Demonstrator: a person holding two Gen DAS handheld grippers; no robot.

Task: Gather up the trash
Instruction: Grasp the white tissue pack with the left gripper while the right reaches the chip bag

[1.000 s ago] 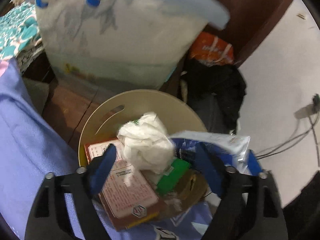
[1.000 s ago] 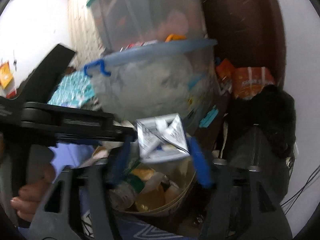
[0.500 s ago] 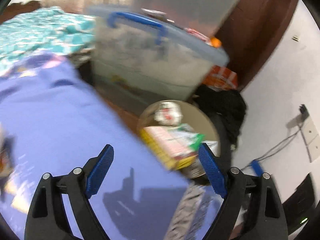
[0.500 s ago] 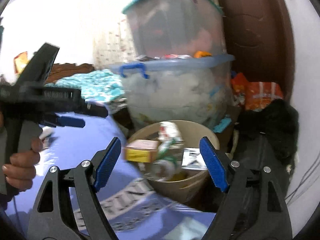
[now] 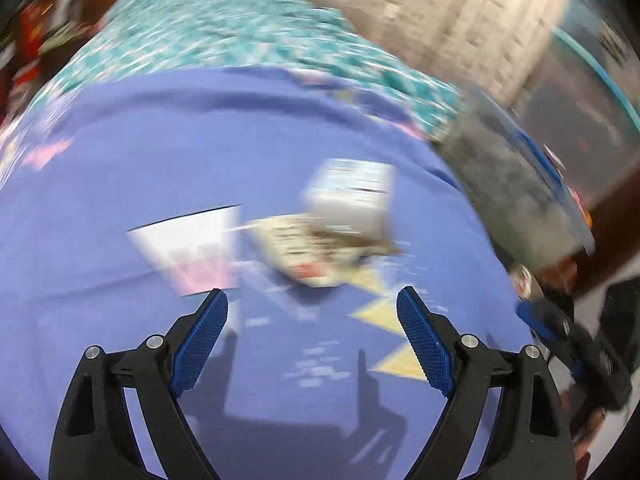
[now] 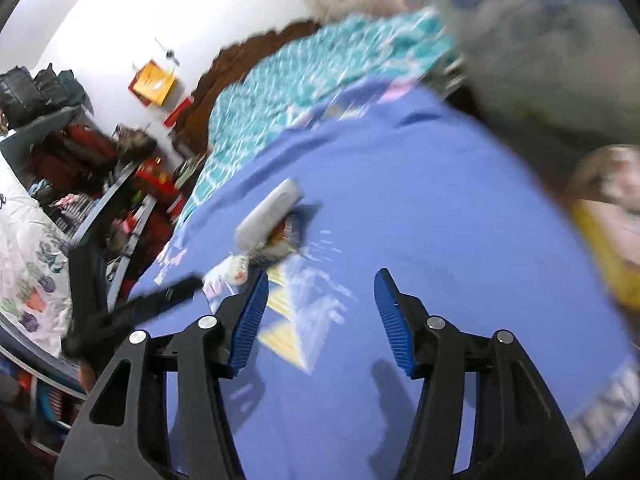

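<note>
Blue-padded and spread wide, my left gripper [image 5: 312, 344] holds nothing and points across the purple bedsheet [image 5: 120, 168] at the litter left on the bed: a white paper [image 5: 188, 252], a flat printed wrapper [image 5: 304, 256] and a pale box [image 5: 352, 200] lying partly over it. My right gripper [image 6: 318, 320] is likewise spread and bare, aimed at the same heap. At that view's right edge, blurred, the trash bin [image 6: 608, 216] holds a yellow-edged carton.
</note>
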